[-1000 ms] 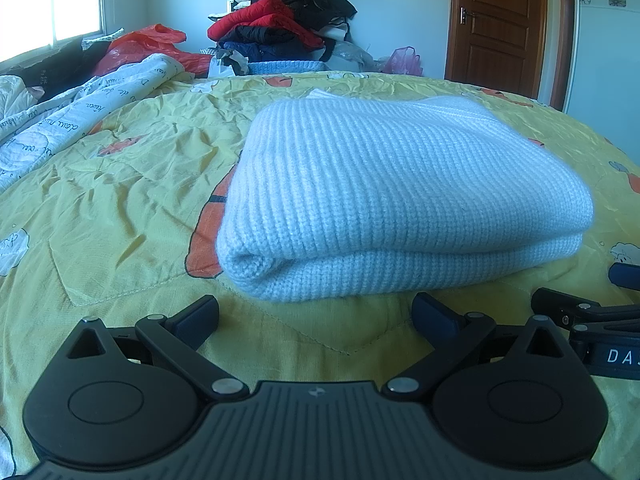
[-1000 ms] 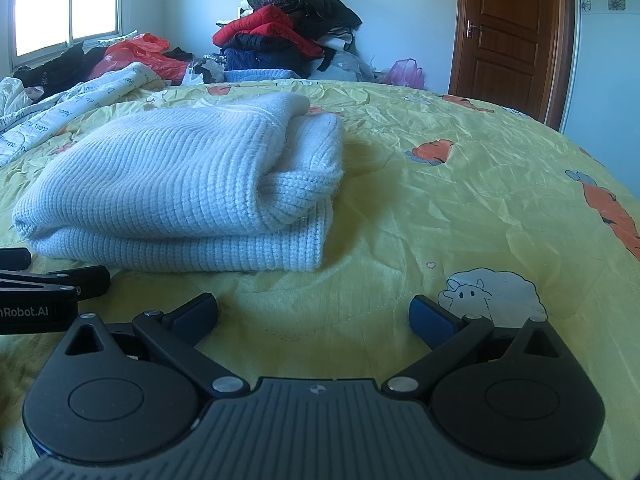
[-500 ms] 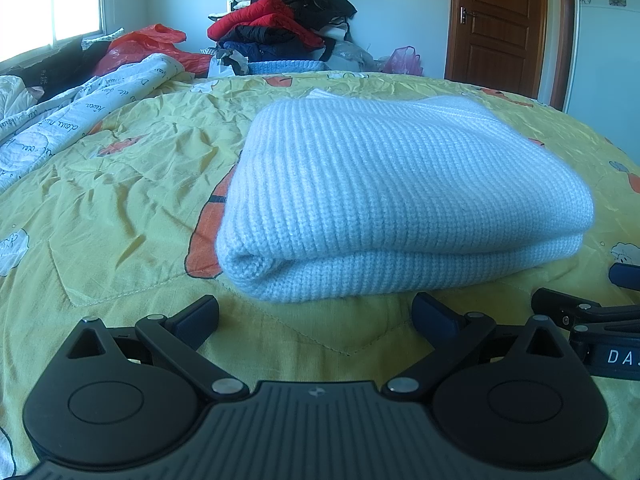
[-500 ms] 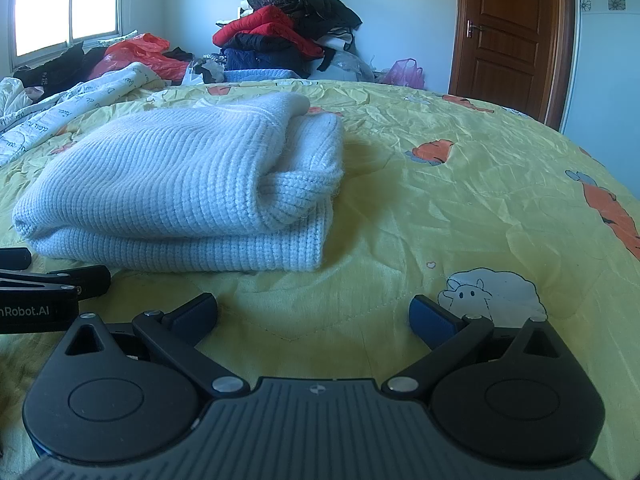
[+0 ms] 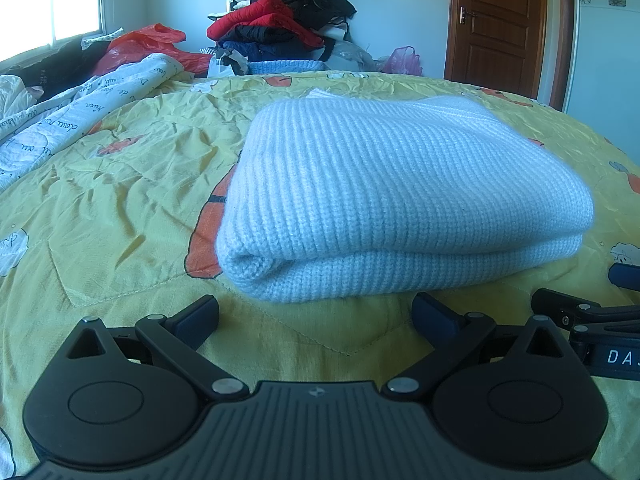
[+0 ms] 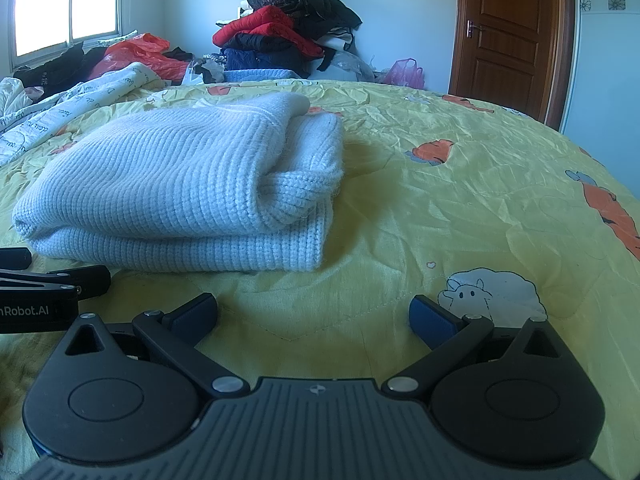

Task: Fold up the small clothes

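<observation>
A pale blue knit sweater [image 5: 392, 200] lies folded in a thick stack on the yellow bedspread [image 5: 120, 208]. It also shows in the right wrist view [image 6: 180, 192], with a rolled cuff at its right end. My left gripper [image 5: 316, 314] is open and empty, resting low on the bed just in front of the sweater. My right gripper [image 6: 314, 312] is open and empty, to the right of the sweater's near corner. Each gripper shows at the edge of the other's view: the right one [image 5: 592, 312] and the left one [image 6: 52, 280].
A pile of red, black and navy clothes [image 5: 288, 28] stands at the far side of the bed. A white printed quilt [image 5: 72, 112] and an orange plastic bag [image 5: 140, 46] lie at the left. A brown door [image 6: 516, 36] is at the back right.
</observation>
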`<state>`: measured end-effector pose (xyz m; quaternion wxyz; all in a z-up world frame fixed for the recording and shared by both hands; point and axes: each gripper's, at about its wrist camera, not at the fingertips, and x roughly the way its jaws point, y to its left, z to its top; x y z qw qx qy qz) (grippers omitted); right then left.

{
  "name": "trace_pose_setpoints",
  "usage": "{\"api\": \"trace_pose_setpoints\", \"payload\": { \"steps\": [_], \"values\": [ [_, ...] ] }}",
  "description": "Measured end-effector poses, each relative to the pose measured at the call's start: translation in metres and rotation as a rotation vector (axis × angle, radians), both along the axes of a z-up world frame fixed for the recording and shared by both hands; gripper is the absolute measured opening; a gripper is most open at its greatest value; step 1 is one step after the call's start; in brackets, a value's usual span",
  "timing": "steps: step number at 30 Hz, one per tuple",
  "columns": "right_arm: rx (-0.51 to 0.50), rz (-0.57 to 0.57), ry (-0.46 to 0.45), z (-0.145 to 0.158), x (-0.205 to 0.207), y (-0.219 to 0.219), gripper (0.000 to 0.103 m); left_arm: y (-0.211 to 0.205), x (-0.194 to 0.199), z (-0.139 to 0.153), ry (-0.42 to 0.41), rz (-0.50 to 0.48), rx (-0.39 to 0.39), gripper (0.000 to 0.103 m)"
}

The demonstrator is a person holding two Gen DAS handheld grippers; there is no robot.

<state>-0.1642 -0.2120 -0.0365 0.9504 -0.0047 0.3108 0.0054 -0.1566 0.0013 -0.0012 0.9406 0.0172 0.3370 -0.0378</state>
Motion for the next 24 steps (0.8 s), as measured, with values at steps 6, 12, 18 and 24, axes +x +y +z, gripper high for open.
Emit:
{"api": "trace_pose_setpoints", "payload": {
  "steps": [6, 12, 18, 24],
  "values": [
    [0.0, 0.0, 0.0, 0.0002, 0.0001, -0.0016, 0.103, -0.0001, -0.0001, -0.0001, 0.0, 0.0, 0.0, 0.103],
    [0.0, 0.0, 0.0, 0.0001, 0.0, 0.0, 0.103, 0.0, 0.0001, -0.0003, 0.0, 0.0, 0.0, 0.103],
    [0.0, 0.0, 0.0, 0.0001, 0.0001, -0.0001, 0.103, 0.0004, 0.0, -0.0003, 0.0, -0.001, -0.001, 0.103],
    [0.0, 0.0, 0.0, 0.0001, 0.0001, -0.0003, 0.103, 0.0002, 0.0001, -0.0003, 0.0, 0.0, -0.001, 0.103]
  ]
}}
